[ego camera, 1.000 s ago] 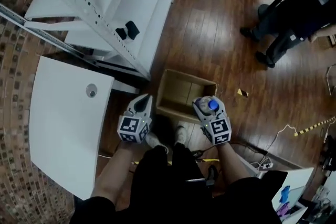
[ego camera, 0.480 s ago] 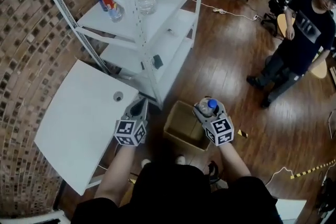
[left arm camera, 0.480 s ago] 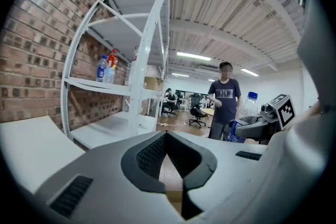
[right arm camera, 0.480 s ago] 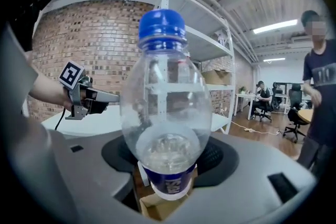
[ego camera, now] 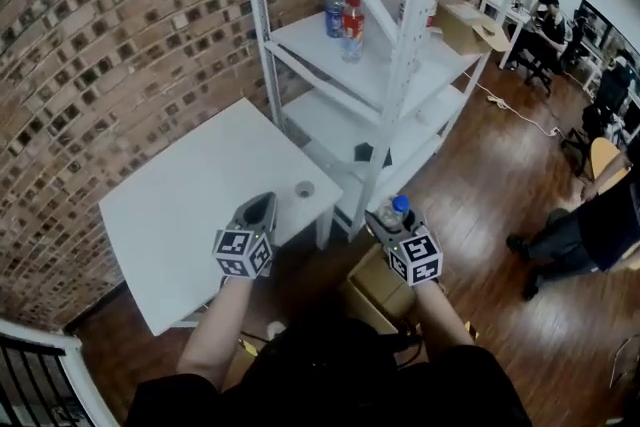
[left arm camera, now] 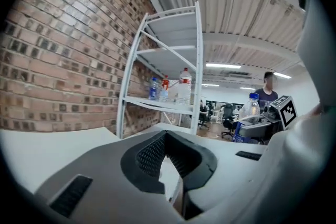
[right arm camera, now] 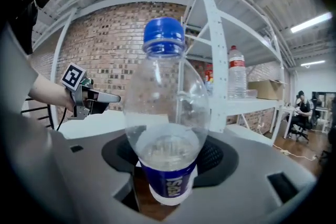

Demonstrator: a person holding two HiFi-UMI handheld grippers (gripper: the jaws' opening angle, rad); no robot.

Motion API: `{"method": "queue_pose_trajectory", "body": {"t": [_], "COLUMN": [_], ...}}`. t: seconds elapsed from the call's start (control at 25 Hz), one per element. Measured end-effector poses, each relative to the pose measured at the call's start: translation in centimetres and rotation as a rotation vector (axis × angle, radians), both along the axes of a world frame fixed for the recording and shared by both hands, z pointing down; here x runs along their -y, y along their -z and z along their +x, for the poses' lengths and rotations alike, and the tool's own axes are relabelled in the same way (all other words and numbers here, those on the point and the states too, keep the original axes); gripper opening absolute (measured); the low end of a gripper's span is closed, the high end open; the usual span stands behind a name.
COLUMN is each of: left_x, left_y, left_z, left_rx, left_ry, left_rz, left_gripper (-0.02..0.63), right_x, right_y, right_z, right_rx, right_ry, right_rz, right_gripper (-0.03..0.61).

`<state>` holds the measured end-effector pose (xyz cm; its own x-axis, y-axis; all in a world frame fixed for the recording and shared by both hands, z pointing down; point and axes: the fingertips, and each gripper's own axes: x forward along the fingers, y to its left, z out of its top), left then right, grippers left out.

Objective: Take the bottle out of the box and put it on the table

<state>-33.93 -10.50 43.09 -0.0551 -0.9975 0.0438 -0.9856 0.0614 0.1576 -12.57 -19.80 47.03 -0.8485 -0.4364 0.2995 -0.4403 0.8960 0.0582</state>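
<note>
A clear bottle (right arm camera: pixel 166 128) with a blue cap and blue label stands upright between my right gripper's (right arm camera: pixel 170 153) jaws, which are shut on its lower body. In the head view the bottle (ego camera: pixel 398 207) and right gripper (ego camera: pixel 388 217) hang above the open cardboard box (ego camera: pixel 372 289) on the wood floor, just right of the white table (ego camera: pixel 190 200). My left gripper (ego camera: pixel 258 213) is held over the table's near edge; its jaws (left arm camera: pixel 168 139) look shut, with nothing in them. The left gripper view shows the bottle (left arm camera: pixel 251 107) off to the right.
A white metal shelf rack (ego camera: pixel 400 55) stands behind the table, with bottles (ego camera: pixel 341 10) and a carton (ego camera: pixel 468 27) on its shelves. A brick wall (ego camera: pixel 110 45) runs along the left. The table has a round hole (ego camera: pixel 304 188). A person (ego camera: pixel 575 235) is at the right.
Both grippers rose from beside the box on the floor to table height. The bottle came up with the right gripper. The head view tilted up from the floor towards the shelves.
</note>
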Motion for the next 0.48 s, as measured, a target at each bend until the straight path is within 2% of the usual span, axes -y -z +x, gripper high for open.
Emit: {"method": "queue_pose_trajectory", "body": {"t": [0.32,0.48], "left_x": [-12.3,-19.1], "left_y": [0.6,0.4], "left_z": [-15.5,-22.2], "left_rx": [0.001,0.002], "left_ry": [0.28,0.417], "left_rz": [0.018,0.014], "left_gripper": [-0.008,-0.008], "right_x": [-6.3,-9.8], "right_y": [1.0,0.5], "right_z": [-19.0,-27.5], "right_rx": [0.006,0.017], "right_ry": [0.277,0.371], "right_rz": [-0.001,-0.029], "right_gripper": [0.279,0.279]}}
